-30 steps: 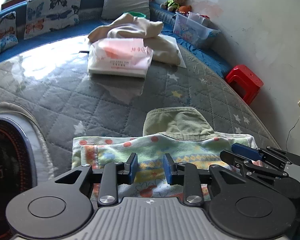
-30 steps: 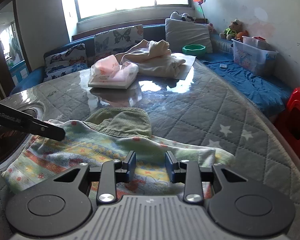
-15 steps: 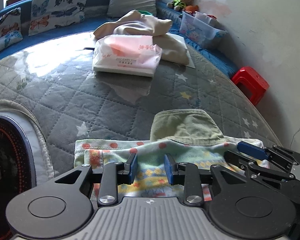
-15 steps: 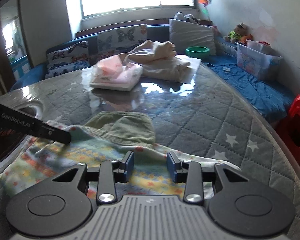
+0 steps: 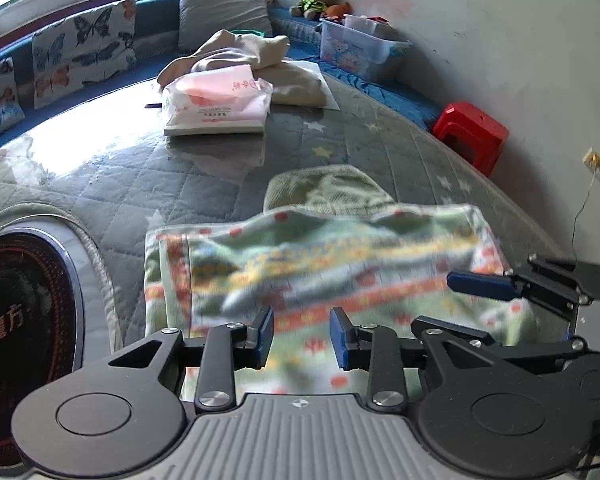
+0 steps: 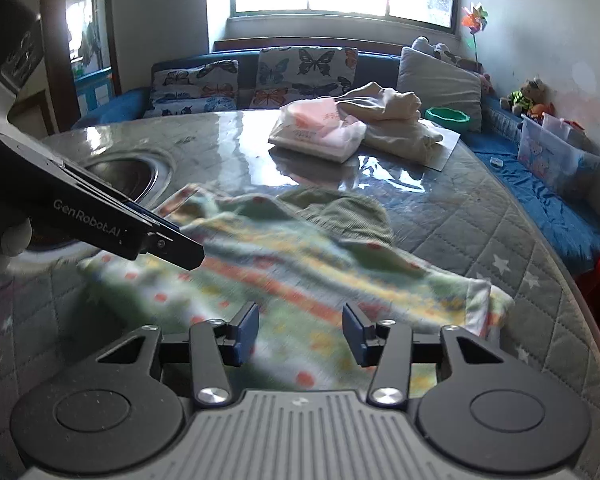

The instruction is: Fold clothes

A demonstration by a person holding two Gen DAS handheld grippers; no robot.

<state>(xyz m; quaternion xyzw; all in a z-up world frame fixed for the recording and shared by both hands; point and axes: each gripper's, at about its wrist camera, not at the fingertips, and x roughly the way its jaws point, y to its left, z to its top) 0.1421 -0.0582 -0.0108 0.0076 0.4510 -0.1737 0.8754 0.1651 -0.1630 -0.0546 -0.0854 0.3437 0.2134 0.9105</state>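
Note:
A colourful patterned child's garment (image 5: 320, 276) with a green ribbed collar (image 5: 328, 192) lies on the grey quilted table. It also shows in the right wrist view (image 6: 292, 276), blurred by motion. My left gripper (image 5: 301, 338) is open above the garment's near edge, with nothing between its blue pads. My right gripper (image 6: 300, 334) is open above the same garment and appears at the right of the left wrist view (image 5: 512, 284). The left gripper's body crosses the left of the right wrist view (image 6: 112, 228).
A bagged pink package (image 5: 220, 104) and a heap of beige clothes (image 5: 260, 64) lie at the far side of the table. A round inset cooker (image 5: 20, 320) is at the left. A red stool (image 5: 472, 132) and a plastic bin (image 5: 360, 52) stand at the right.
Both grippers have risen and pulled back from the garment, and their jaws have opened wider. The garment now lies spread lower in both views, blurred by motion.

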